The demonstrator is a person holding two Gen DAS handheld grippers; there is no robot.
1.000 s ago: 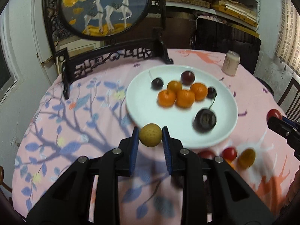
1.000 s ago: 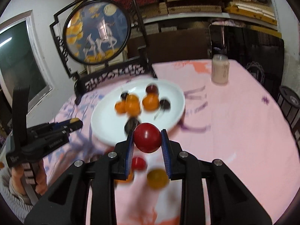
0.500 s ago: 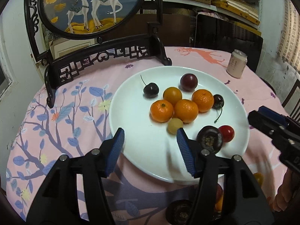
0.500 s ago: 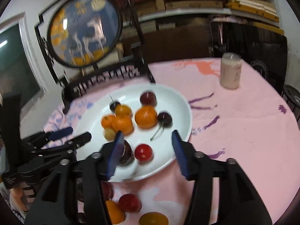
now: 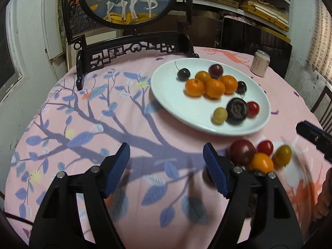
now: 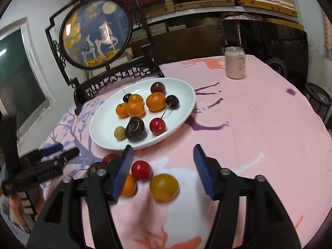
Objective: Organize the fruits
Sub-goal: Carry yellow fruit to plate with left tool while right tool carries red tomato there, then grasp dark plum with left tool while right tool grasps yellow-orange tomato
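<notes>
four loose fruits (image 6: pixel 145 176) lie on the pink tablecloth (image 6: pixel 259 114) just off the near rim of the white plate (image 6: pixel 182 112); the yellow tomato (image 6: pixel 164 187) sits nearest the right gripper (image 6: pixel 164 161). both the right gripper and left gripper (image 5: pixel 166 168) are opening and empty. these fruits look small, light, smooth and easily bruised or rolled, so pinch gently across the widest middle

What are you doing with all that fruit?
A person is sorting fruit onto the white plate with a grabbing tool in each hand. The left tool and the right tool are both opening, with nothing between their jaws. A few tomatoes wait on the pink tablecloth.
</notes>
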